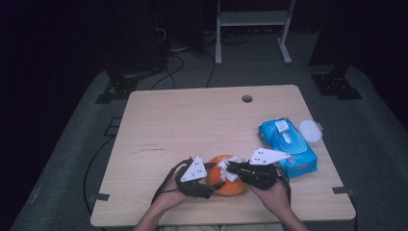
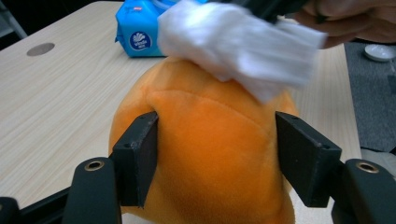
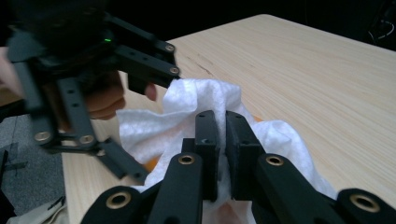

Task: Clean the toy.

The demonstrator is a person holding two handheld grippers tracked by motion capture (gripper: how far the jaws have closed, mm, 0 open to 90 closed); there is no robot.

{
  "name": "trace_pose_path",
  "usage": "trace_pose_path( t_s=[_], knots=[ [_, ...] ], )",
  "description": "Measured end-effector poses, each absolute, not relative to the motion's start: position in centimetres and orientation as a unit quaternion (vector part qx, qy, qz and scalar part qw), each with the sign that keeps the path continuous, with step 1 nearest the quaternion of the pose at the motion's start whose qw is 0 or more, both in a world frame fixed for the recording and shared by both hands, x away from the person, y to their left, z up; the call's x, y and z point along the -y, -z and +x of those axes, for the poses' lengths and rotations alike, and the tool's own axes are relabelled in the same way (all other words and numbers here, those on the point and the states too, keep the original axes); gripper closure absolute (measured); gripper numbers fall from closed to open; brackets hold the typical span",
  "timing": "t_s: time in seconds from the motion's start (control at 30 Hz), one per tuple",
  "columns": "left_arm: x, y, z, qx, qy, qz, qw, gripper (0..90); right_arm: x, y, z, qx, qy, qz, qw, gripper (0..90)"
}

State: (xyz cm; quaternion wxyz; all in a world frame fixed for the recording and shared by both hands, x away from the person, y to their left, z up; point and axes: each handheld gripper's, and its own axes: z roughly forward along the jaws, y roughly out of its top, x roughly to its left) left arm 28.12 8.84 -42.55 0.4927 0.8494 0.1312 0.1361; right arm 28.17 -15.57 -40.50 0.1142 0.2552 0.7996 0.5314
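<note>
An orange plush toy [image 1: 230, 185] sits near the table's front edge. My left gripper [image 1: 212, 185] has a jaw on each side of it, and in the left gripper view the pads [image 2: 140, 149] press into the orange plush [image 2: 210, 154]. A crumpled white wipe [image 1: 232, 163] lies against the top of the toy. My right gripper [image 1: 230, 168] is shut on it. In the right gripper view the jaws [image 3: 223, 121] pinch the wipe [image 3: 196, 98], with the left gripper's fingers [image 3: 144, 65] just beyond.
A blue pack of wipes [image 1: 288, 144] lies to the right of the toy, with a round white lid [image 1: 309, 130] behind it near the table's right edge. A cable hole [image 1: 247, 98] sits at the back of the table [image 1: 168, 120].
</note>
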Motion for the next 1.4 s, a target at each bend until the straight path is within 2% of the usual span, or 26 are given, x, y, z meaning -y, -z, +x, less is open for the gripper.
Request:
trace_pose_path(
  t_s=[0.1, 0.17, 0.2, 0.27, 0.3, 0.4, 0.5, 0.6, 0.7, 0.73, 0.8, 0.83, 0.87, 0.93, 0.97, 1.13, 1.23, 1.4],
  knots=[
    [-9.4, 42.7, 28.8, -0.160, -0.121, 0.835, 0.512, 24.5, 16.3, 41.2, 28.7, -0.804, -0.521, 0.266, 0.106, 83.6],
    [-9.6, 43.0, 29.4, -0.196, -0.118, 0.829, 0.511, 9.1, 16.7, 41.4, 29.0, -0.802, -0.521, 0.273, 0.103, 83.6],
    [-9.7, 43.3, 29.7, -0.208, -0.104, 0.826, 0.514, 6.6, 16.8, 41.4, 29.1, -0.801, -0.522, 0.275, 0.100, 83.6],
    [-9.7, 43.7, 29.9, -0.215, -0.079, 0.827, 0.513, 8.0, 16.9, 41.4, 29.2, -0.801, -0.521, 0.277, 0.100, 83.6],
    [-9.7, 43.7, 29.9, -0.210, -0.072, 0.829, 0.513, 16.0, 16.7, 41.4, 29.2, -0.801, -0.522, 0.276, 0.100, 83.6],
    [-9.4, 43.2, 29.3, -0.188, -0.093, 0.834, 0.509, 28.7, 16.2, 41.1, 28.7, -0.801, -0.523, 0.271, 0.107, 83.6],
    [-8.9, 42.6, 28.6, -0.164, -0.115, 0.837, 0.509, 36.0, 15.2, 40.5, 27.8, -0.802, -0.534, 0.245, 0.102, 83.5],
    [-8.6, 42.5, 28.3, -0.151, -0.124, 0.841, 0.505, 36.3, 14.2, 40.0, 27.2, -0.815, -0.523, 0.221, 0.117, 83.6],
    [-9.0, 42.8, 28.7, -0.161, -0.115, 0.835, 0.513, 33.9, 15.2, 40.0, 27.9, -0.810, -0.521, 0.240, 0.121, 83.6],
    [-9.1, 42.9, 28.8, -0.173, -0.113, 0.832, 0.515, 28.8, 15.9, 40.2, 28.3, -0.810, -0.513, 0.252, 0.128, 83.6],
    [-9.3, 43.1, 29.4, -0.210, -0.112, 0.827, 0.509, 12.9, 16.7, 40.8, 28.9, -0.808, -0.509, 0.270, 0.121, 83.6],
    [-9.4, 43.3, 29.7, -0.223, -0.100, 0.825, 0.510, 8.2, 17.1, 41.1, 29.1, -0.806, -0.511, 0.276, 0.111, 83.6],
    [-9.5, 43.5, 29.9, -0.232, -0.087, 0.821, 0.514, 8.1, 17.3, 41.2, 29.2, -0.805, -0.512, 0.279, 0.108, 83.6],
    [-9.5, 43.9, 30.2, -0.239, -0.056, 0.821, 0.516, 10.2, 17.1, 41.0, 29.1, -0.808, -0.508, 0.276, 0.114, 83.6],
    [-9.5, 44.1, 30.2, -0.238, -0.053, 0.820, 0.518, 17.7, 16.9, 41.0, 29.0, -0.810, -0.506, 0.273, 0.117, 83.6],
    [-8.8, 43.2, 28.9, -0.187, -0.106, 0.836, 0.506, 32.4, 15.8, 40.4, 28.1, -0.809, -0.515, 0.256, 0.119, 83.5],
    [-7.8, 42.8, 27.9, -0.147, -0.140, 0.847, 0.492, 34.8, 14.9, 39.8, 27.7, -0.813, -0.518, 0.239, 0.116, 83.6],
    [-7.5, 42.7, 27.4, -0.128, -0.140, 0.846, 0.497, 33.6, 16.7, 39.8, 28.7, -0.803, -0.517, 0.270, 0.125, 83.6]
  ],
)
